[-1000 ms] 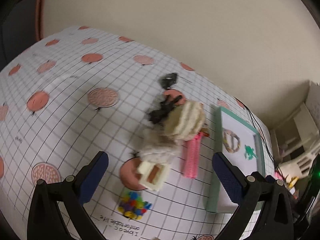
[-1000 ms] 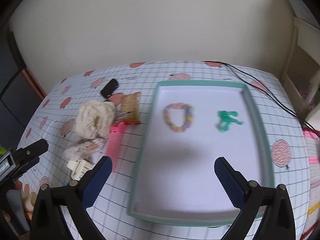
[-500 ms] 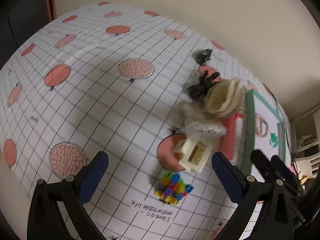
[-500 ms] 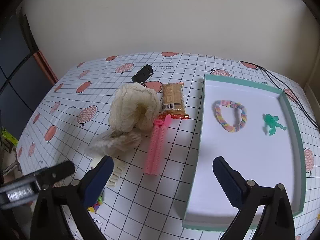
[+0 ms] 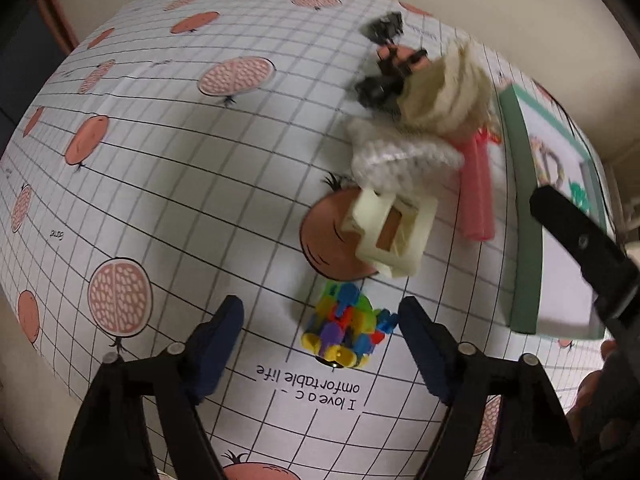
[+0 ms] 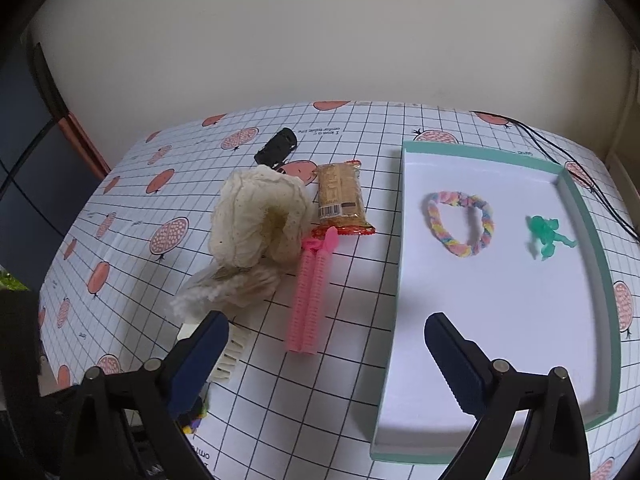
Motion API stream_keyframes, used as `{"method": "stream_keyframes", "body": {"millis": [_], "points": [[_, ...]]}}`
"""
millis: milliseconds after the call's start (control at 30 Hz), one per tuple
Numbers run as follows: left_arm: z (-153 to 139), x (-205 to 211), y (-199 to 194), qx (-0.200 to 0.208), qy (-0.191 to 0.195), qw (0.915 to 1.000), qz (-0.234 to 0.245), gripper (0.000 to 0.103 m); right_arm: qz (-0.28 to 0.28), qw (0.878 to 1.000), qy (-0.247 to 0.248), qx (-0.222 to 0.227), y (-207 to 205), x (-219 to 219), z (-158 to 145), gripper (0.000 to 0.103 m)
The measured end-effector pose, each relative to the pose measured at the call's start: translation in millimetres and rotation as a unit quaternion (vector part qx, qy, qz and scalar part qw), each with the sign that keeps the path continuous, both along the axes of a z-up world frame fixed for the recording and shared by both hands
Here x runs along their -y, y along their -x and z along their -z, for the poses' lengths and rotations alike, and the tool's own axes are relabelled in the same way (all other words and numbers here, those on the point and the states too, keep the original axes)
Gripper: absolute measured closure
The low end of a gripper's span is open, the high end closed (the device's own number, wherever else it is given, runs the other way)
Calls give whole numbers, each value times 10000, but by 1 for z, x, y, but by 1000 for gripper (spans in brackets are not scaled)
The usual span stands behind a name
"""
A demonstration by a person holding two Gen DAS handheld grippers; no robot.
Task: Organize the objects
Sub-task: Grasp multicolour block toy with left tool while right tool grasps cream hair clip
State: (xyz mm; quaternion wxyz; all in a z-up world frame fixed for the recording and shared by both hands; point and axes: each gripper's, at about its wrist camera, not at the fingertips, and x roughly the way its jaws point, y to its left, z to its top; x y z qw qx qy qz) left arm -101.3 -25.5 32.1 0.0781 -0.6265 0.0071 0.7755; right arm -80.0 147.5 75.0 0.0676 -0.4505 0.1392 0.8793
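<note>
A multicoloured bead cluster [image 5: 347, 327] lies between the open fingers of my left gripper [image 5: 320, 334]. Beyond it sit a cream hair claw [image 5: 390, 236], a white fluffy scrunchie [image 5: 404, 156], a cream cloth scrunchie [image 6: 258, 216], a pink hair roller [image 6: 310, 296], a snack bar packet [image 6: 342, 200] and a black clip [image 6: 278, 148]. The teal-rimmed white tray [image 6: 400, 240] holds a pastel braided loop [image 6: 460, 222] and a green figure [image 6: 546, 236]. My right gripper [image 6: 326, 358] stands open above the tray's left rim and the roller, holding nothing.
The table wears a white grid cloth with pomegranate prints [image 5: 236, 76]. A black cable [image 6: 560, 148] trails off the far right corner. A beige wall stands behind the table. The right gripper's finger [image 5: 580, 248] crosses the left wrist view over the tray.
My left gripper has come down and forward until the bead cluster sits between its fingers. My right gripper has shifted left, off the tray's middle toward the pile.
</note>
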Motion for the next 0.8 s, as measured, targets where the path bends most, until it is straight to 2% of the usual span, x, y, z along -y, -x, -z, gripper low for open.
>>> {"method": "stream_keyframes", "body": {"millis": [33,167,200,300,467,567,700,800], "points": [[2,-1,-1,43,-11,10000,43,33,-20,10000,5,3,0,1,0,3],[7,-1,-2,182,-75,9997,110,61,-109,9999,25,24,4,8,2,3],[8,0,-2,205,-38,9997,120,63,-125,9999,39,26,4,9,3,3],[8,6,-2,185,-21,9998,51,63,-179,9998,86,36,6,13,4,3],[2,41,4,-6,-55,9971,-753,64,-343,9993,137,79,11,25,9,4],[0,72,7,-101,-110,9902,-1391,64,-430,9988,196,128,14,34,14,7],[-2,99,7,-152,-281,9793,-1997,64,-619,9976,228,208,19,48,20,12],[-6,109,7,-235,-291,9744,-2218,64,-785,9963,148,302,23,61,25,15]]}}
